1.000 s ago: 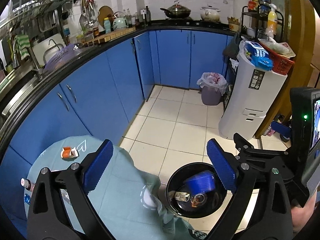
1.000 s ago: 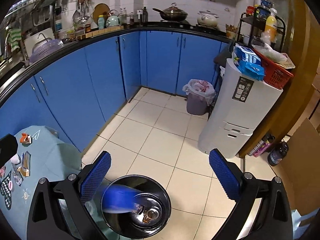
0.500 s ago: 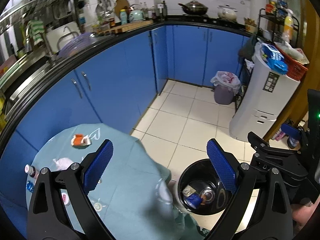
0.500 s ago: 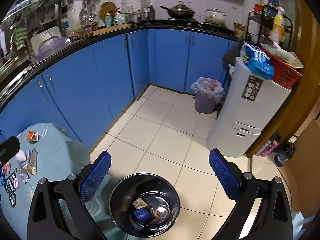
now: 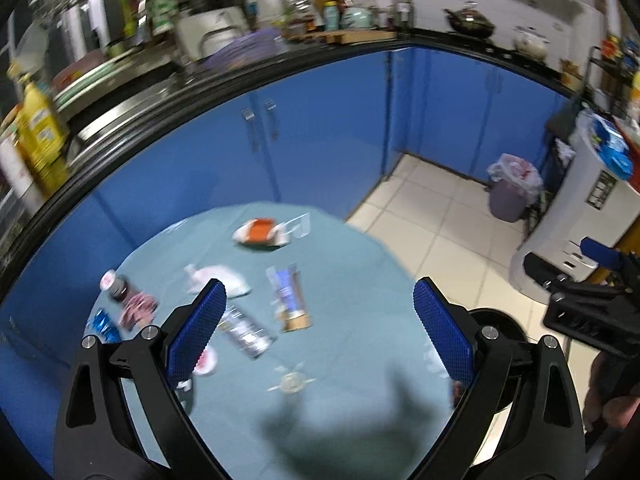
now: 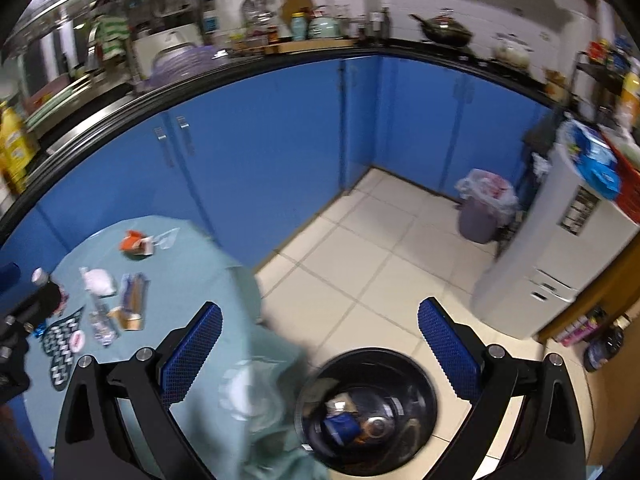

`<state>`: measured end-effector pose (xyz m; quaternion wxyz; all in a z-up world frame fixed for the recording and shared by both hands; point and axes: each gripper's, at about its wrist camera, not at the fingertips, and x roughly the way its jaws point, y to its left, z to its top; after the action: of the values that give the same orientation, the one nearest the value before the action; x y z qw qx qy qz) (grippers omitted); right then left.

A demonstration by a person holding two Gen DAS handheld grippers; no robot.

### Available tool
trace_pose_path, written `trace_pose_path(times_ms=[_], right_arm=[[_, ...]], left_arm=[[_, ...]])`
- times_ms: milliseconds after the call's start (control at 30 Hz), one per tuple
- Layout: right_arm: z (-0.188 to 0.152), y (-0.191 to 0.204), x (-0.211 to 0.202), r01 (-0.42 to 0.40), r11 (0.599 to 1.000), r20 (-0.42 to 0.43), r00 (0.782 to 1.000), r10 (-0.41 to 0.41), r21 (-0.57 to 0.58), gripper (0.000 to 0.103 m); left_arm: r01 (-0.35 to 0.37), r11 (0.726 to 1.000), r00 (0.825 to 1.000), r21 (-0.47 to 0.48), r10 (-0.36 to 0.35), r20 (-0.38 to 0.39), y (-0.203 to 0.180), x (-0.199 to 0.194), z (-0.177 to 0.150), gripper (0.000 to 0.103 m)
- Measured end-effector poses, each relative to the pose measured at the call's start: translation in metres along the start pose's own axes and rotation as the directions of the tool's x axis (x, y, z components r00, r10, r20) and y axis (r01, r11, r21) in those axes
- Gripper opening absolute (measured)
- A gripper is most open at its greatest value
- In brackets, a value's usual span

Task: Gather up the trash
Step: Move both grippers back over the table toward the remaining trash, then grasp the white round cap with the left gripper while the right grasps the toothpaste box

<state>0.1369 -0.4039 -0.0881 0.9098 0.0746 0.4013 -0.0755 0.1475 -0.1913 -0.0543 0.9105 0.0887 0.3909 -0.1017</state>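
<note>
Left wrist view: the left claw [image 5: 320,328] hangs spread and empty over the round counter [image 5: 352,420] with its teal cloth. Trash lies scattered there: an orange-and-white wrapper [image 5: 260,233] at the far side, a crumpled tissue [image 5: 218,278], a blue carton [image 5: 290,298] and a clear bottle [image 5: 244,332] nearer.

Right wrist view: the right claw [image 6: 320,350] is spread too, above the black bin [image 6: 366,408] on the tiled floor [image 6: 360,264], just right of the counter; a blue item [image 6: 340,424] lies inside
</note>
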Motion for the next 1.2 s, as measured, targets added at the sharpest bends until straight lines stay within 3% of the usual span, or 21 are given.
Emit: trace_pose_path(times_ms=[200,400,500,633,767,1133,1200], right_arm=[[0.002,0.048,0.026,-0.094,0.995,-0.062,0.994,0.091,-0.042,0.096],[-0.001,0.089,0.055,-0.16,0.983,-0.135,0.98,0.147,-0.088,0.096],[-0.002,0.111,0.076,-0.21,0.973,-0.192,0.963,0.189,-0.097,0.096],[-0.003,0.138,0.102,-0.25,0.962,-0.252,0.943,0.218,-0.106,0.096],[-0.003,0.163,0.122,-0.276,0.952,-0.288,0.93,0.229,-0.134,0.096],[-0.008,0.21,0.163,-0.317,0.932,-0.357,0.903,0.241,-0.173,0.095],[-0.01,0.213,0.167,-0.316,0.932,-0.366,0.9,0.235,-0.18,0.087]], left_arm=[[-0.069,0.994,0.995,-0.088,0.062,-0.075,0.059,0.024,-0.027,0.094],[-0.103,0.985,0.984,-0.14,0.08,-0.158,0.102,0.054,-0.055,0.093],[-0.098,0.983,0.98,-0.152,0.069,-0.186,0.113,0.069,-0.066,0.091],[-0.094,0.982,0.97,-0.161,0.054,-0.235,0.124,0.092,-0.078,0.08],[-0.075,0.98,0.961,-0.186,0.02,-0.277,0.135,0.114,-0.086,0.078],[-0.05,0.981,0.957,-0.19,-0.008,-0.291,0.145,0.141,-0.092,0.07],[-0.05,0.981,0.958,-0.185,-0.006,-0.288,0.145,0.141,-0.093,0.068]])
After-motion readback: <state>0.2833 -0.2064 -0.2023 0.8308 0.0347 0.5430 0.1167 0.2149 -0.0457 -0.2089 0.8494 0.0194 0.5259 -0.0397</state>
